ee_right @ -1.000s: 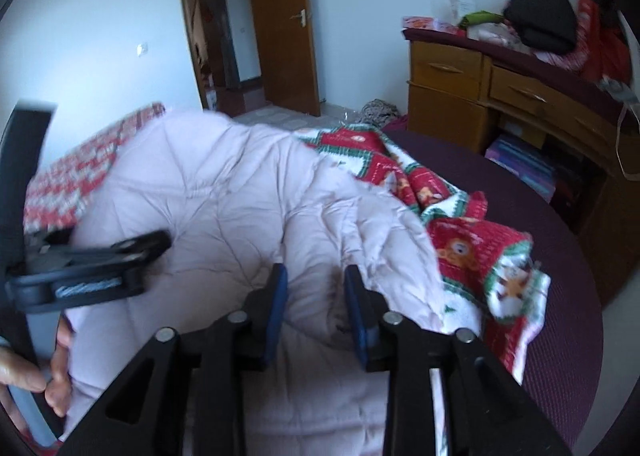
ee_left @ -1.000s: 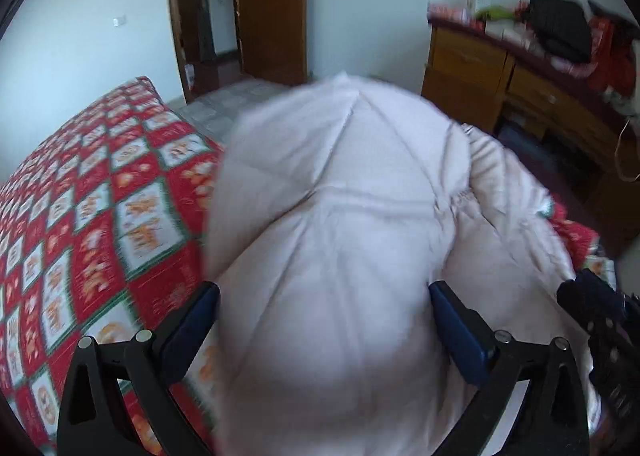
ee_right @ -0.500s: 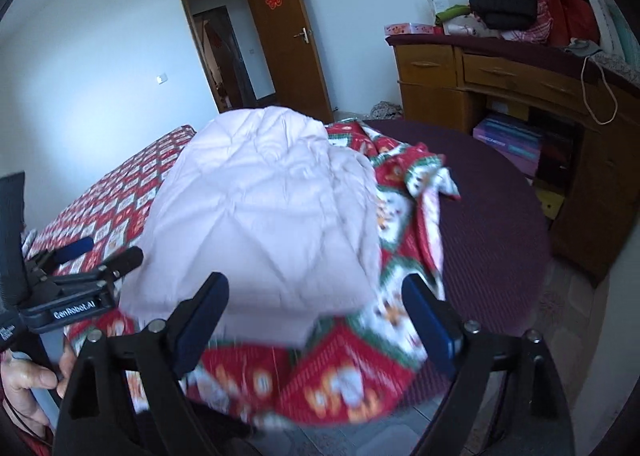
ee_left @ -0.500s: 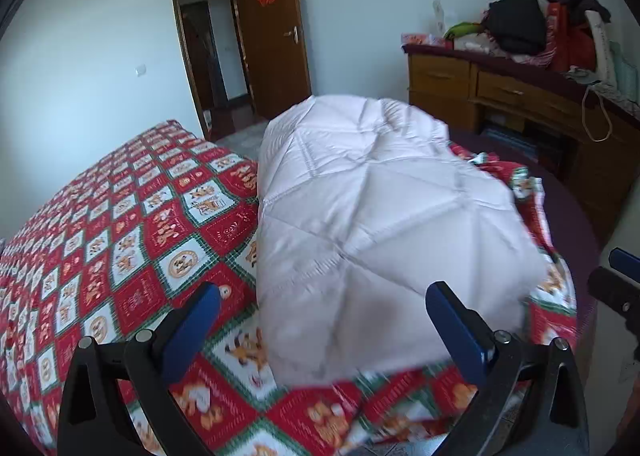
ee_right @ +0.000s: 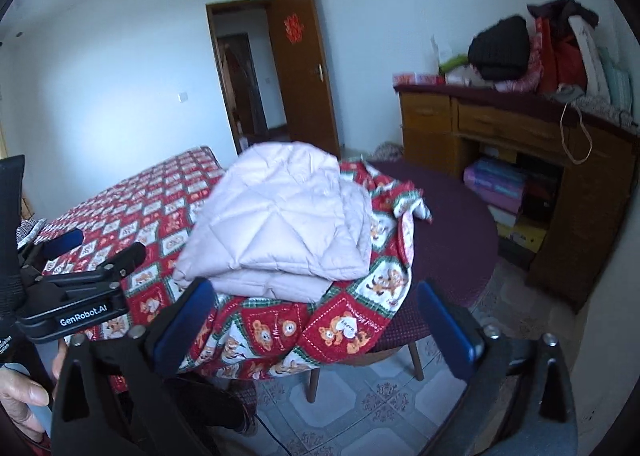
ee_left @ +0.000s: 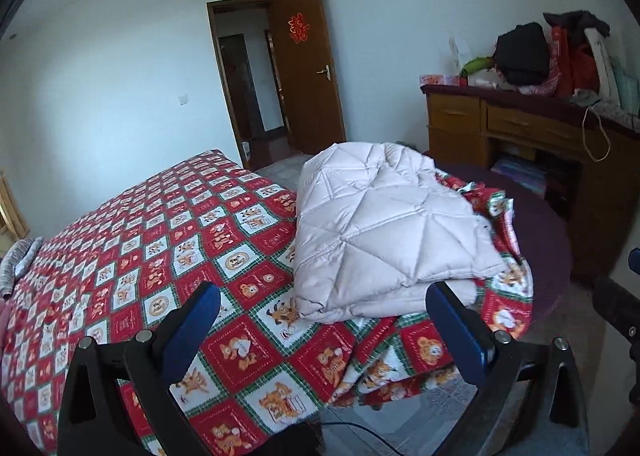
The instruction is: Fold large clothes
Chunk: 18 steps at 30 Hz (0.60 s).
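A pale pink quilted jacket [ee_left: 384, 232] lies folded in a thick stack on the corner of the red patterned bedspread [ee_left: 160, 240]. It also shows in the right wrist view [ee_right: 280, 224]. My left gripper [ee_left: 320, 320] is open and empty, held back from the near edge of the jacket. My right gripper [ee_right: 312, 312] is open and empty, also back from the jacket. The left gripper's body [ee_right: 76, 296] shows at the left of the right wrist view.
A round table with a dark purple cover [ee_right: 452, 240] stands right of the bed corner. A wooden desk [ee_left: 520, 136] piled with clothes and bags lines the right wall. An open brown door [ee_left: 308, 72] is at the back. Tiled floor [ee_right: 380, 408] lies below.
Both grippers have let go of the jacket and drawn back from it. The right one opened from shut. The jacket now lies folded on the bed corner.
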Each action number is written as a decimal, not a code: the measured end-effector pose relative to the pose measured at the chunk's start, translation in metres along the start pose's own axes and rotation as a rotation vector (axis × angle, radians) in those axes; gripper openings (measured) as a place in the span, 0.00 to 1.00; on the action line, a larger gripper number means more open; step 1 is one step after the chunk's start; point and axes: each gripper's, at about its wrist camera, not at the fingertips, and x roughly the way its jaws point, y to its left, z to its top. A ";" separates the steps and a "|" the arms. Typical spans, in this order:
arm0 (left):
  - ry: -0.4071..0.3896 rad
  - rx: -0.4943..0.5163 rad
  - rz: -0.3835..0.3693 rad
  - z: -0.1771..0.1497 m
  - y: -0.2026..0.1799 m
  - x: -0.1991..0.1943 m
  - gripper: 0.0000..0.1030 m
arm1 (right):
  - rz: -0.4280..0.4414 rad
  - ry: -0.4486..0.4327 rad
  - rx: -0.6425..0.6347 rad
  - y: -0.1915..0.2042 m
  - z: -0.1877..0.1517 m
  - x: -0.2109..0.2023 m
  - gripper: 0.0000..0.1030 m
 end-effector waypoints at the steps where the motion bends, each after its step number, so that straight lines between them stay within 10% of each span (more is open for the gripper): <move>1: 0.003 -0.001 -0.006 0.000 -0.001 -0.004 0.99 | 0.000 -0.004 0.003 0.000 -0.001 -0.004 1.00; 9: 0.057 -0.029 -0.067 -0.005 -0.008 -0.033 0.99 | -0.022 -0.044 -0.016 0.004 -0.003 -0.030 1.00; 18: -0.098 -0.071 -0.019 0.000 0.003 -0.072 0.99 | 0.017 -0.179 0.004 0.013 0.010 -0.056 1.00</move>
